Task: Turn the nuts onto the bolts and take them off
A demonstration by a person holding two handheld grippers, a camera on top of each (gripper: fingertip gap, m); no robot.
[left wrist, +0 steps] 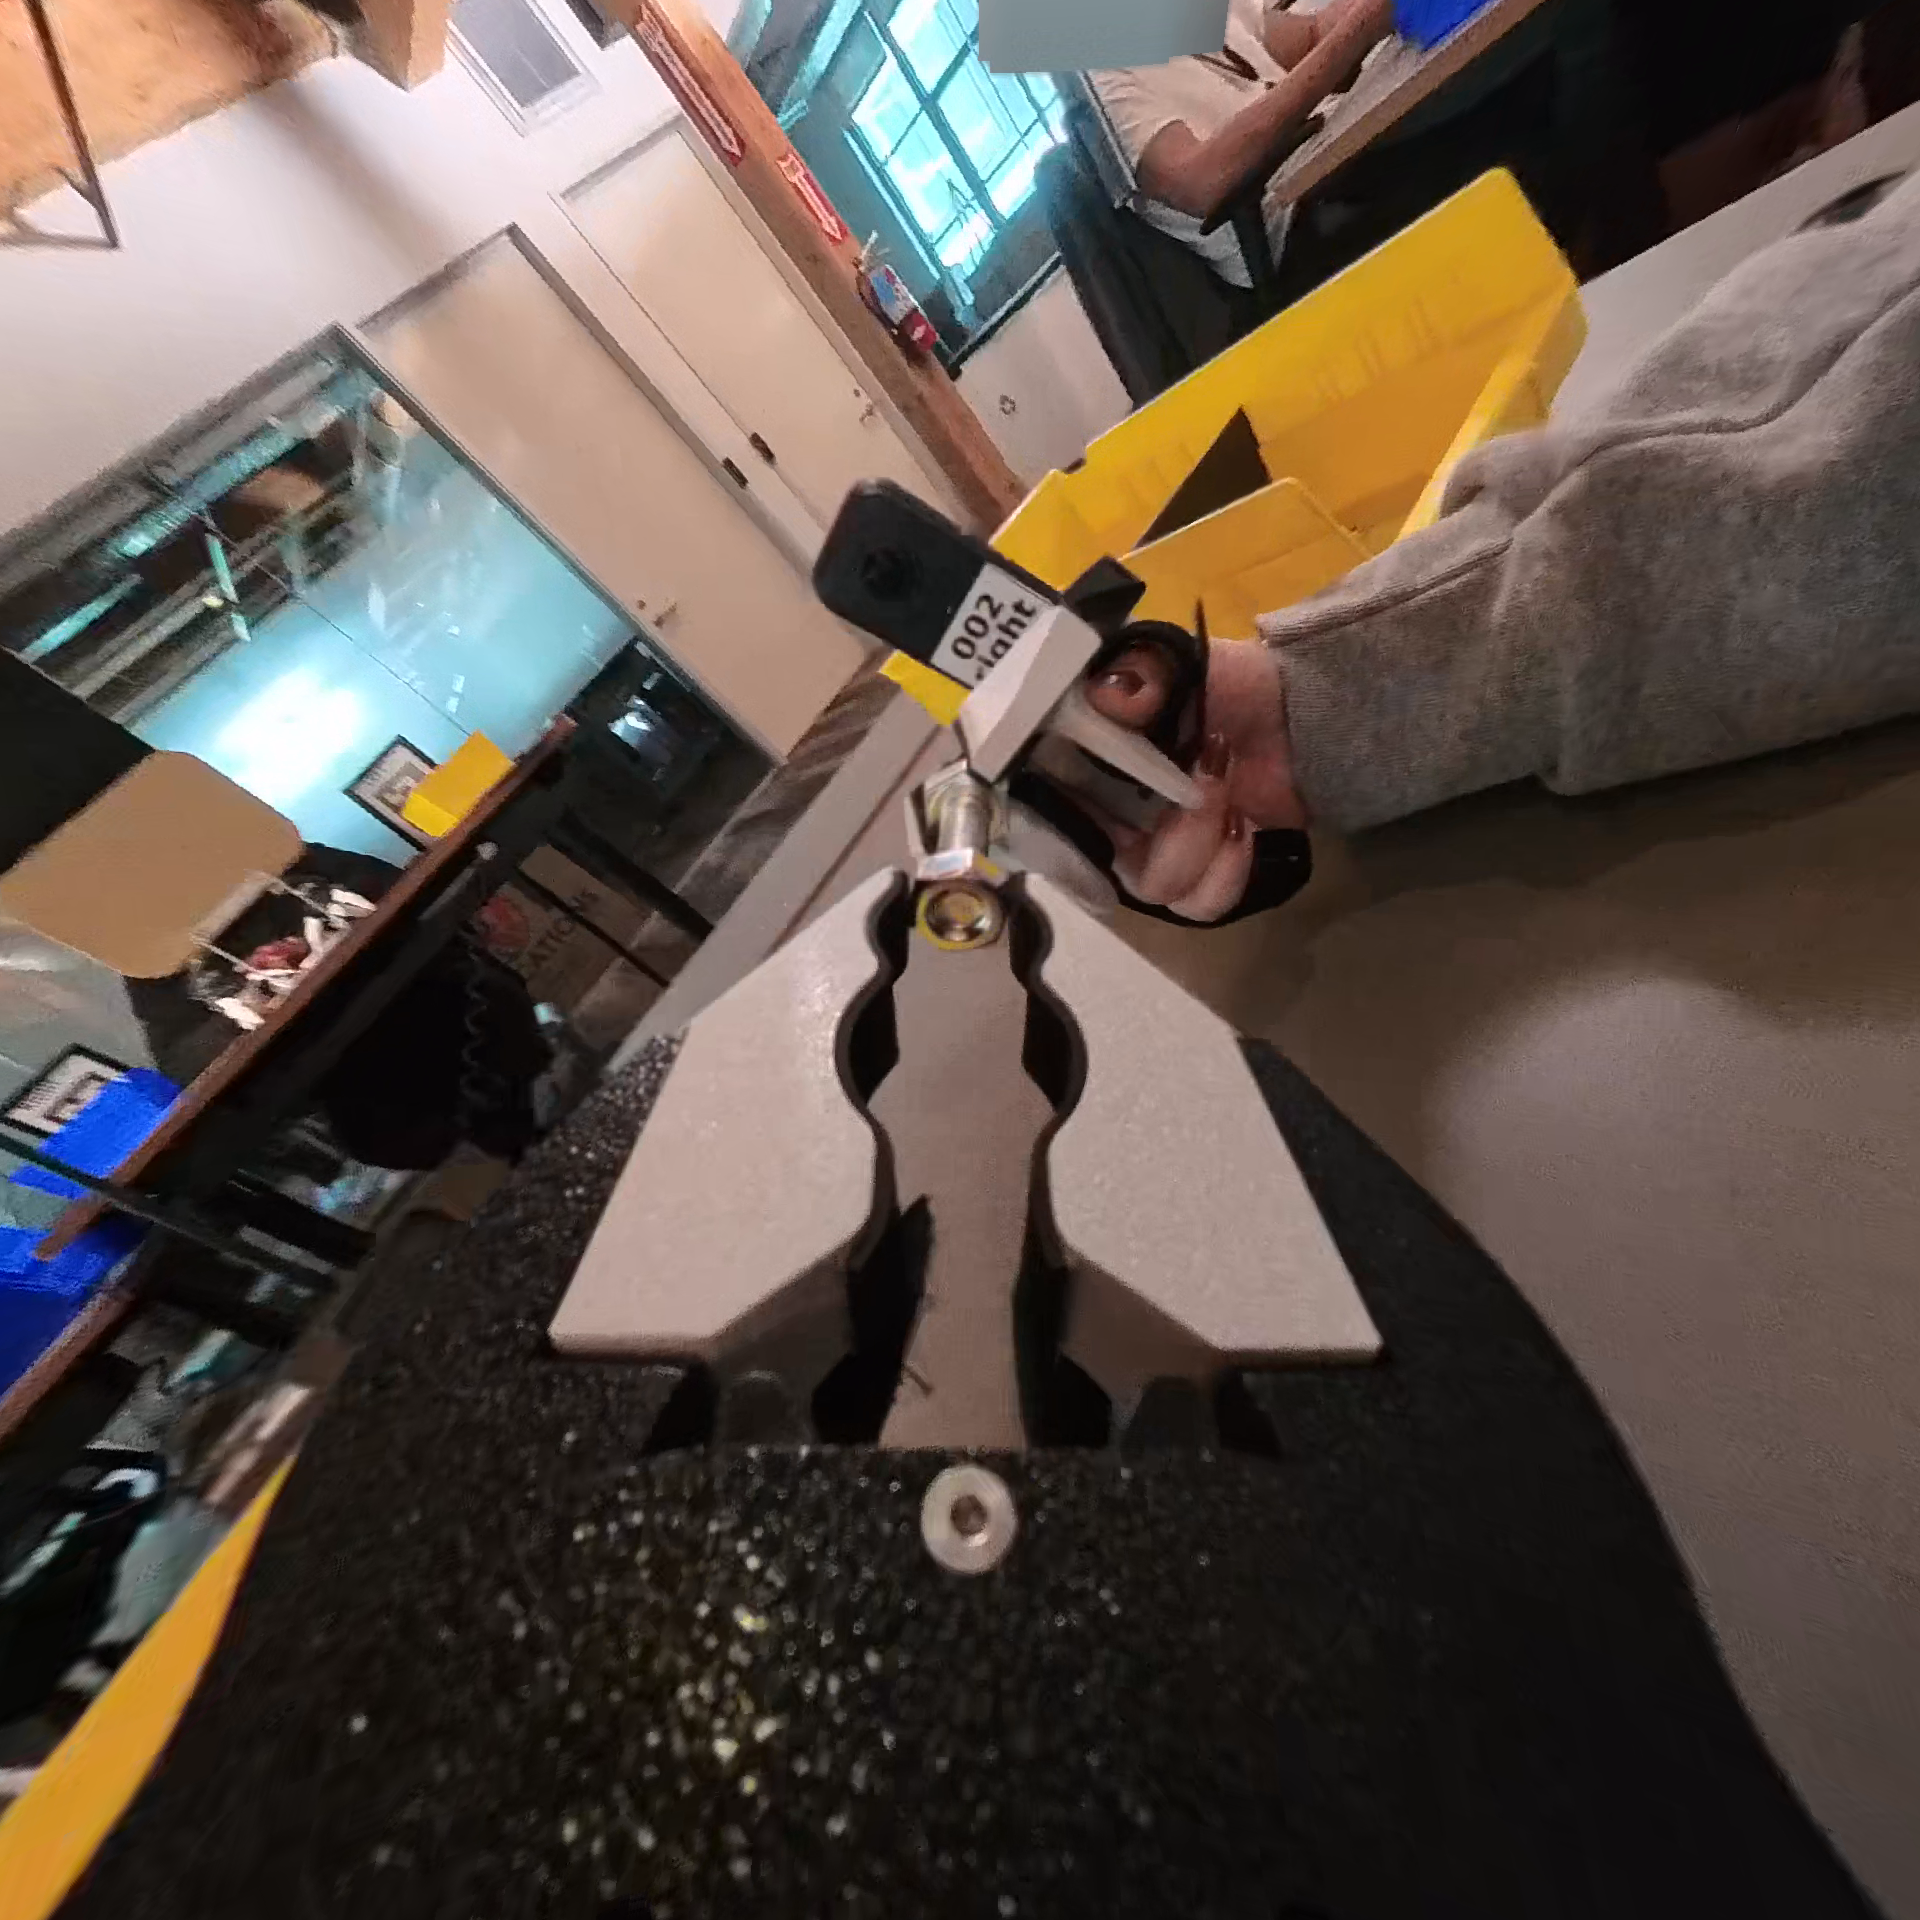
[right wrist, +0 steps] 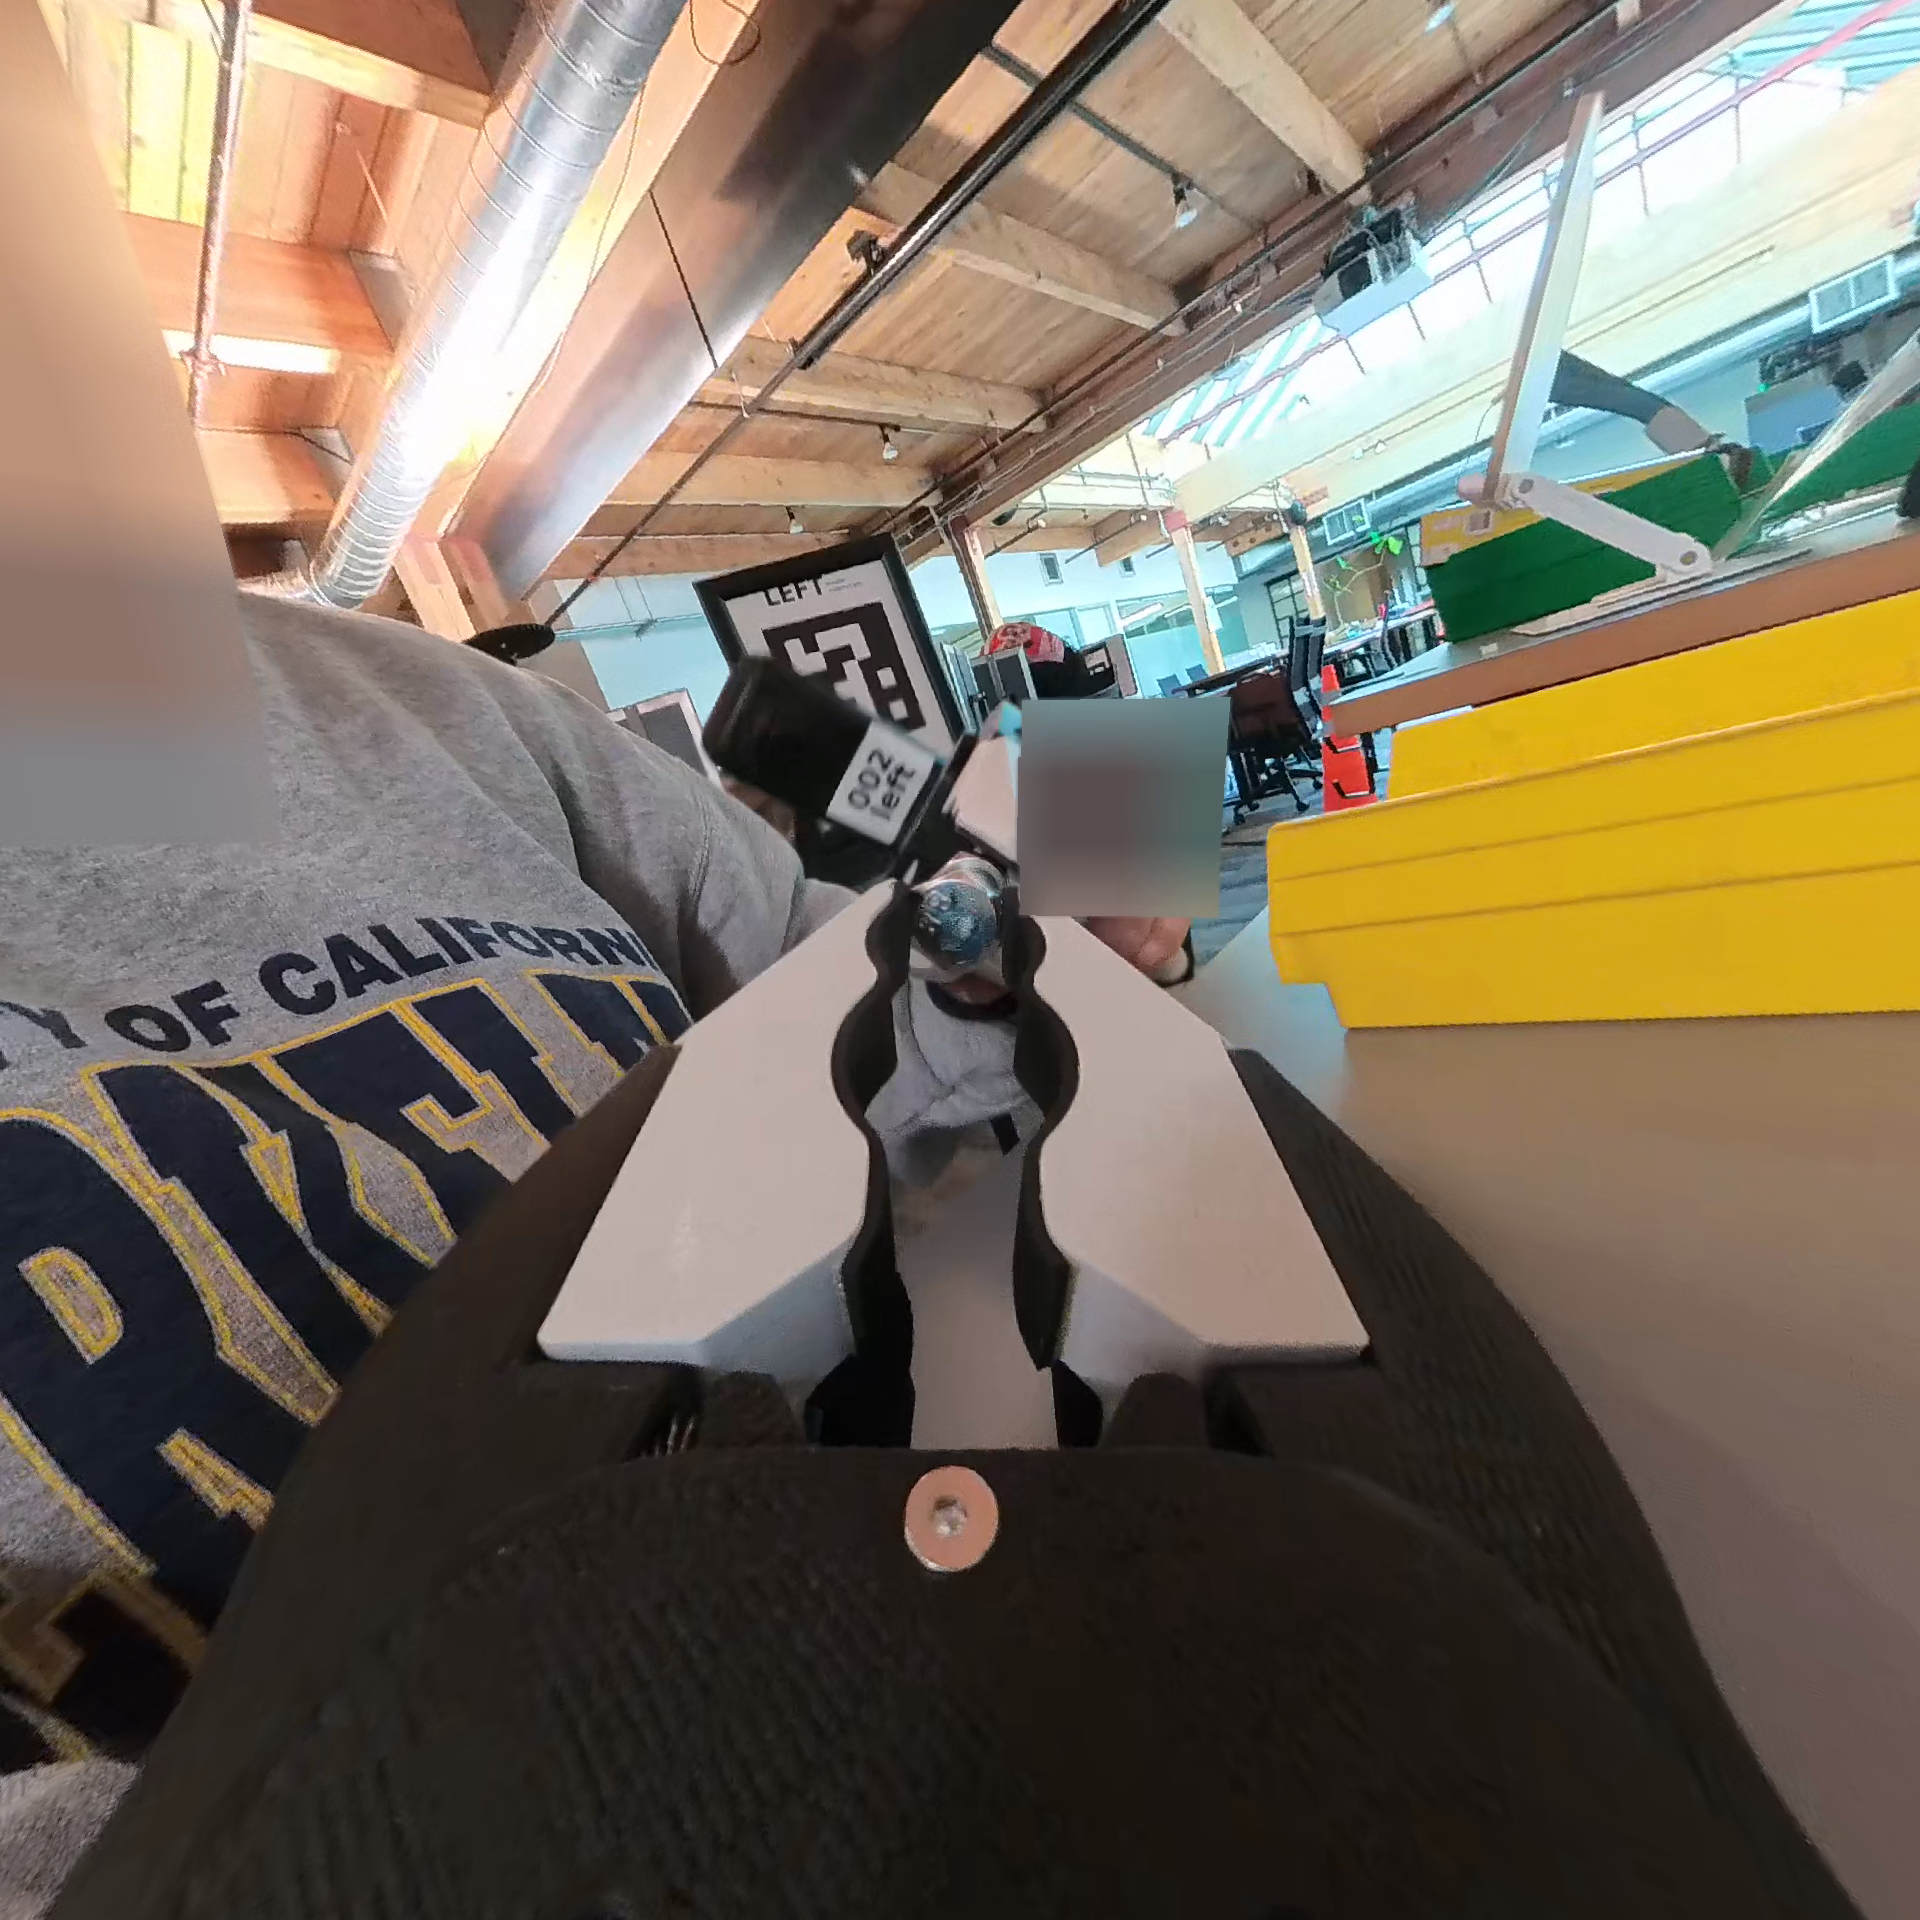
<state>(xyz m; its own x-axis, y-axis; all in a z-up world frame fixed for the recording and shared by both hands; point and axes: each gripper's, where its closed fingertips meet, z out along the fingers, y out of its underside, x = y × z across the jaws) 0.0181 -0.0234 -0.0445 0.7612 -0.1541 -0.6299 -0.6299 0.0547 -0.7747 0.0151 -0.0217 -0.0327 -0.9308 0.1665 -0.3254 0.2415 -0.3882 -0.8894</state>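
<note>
In the left wrist view my left gripper (left wrist: 961,914) is shut on a silver nut (left wrist: 961,920) at the near end of a steel bolt (left wrist: 961,821). A second hex nut (left wrist: 948,862) sits on the shaft just beyond it. The bolt runs away to my right gripper (left wrist: 966,795), which is held in a hand (left wrist: 1226,790) above the table. In the right wrist view my right gripper (right wrist: 956,925) is shut on the bolt's shiny round head (right wrist: 951,925). The left gripper's body (right wrist: 883,795) shows behind it, partly hidden by a blurred patch.
Yellow bins (left wrist: 1351,416) stand on the grey table (left wrist: 1558,1039) behind the right hand; they show at the right in the right wrist view (right wrist: 1610,831). A grey sleeve (left wrist: 1610,571) lies over the table. The person's grey sweatshirt (right wrist: 364,935) fills the left side. My two grippers' fingertips are within a few centimetres of each other.
</note>
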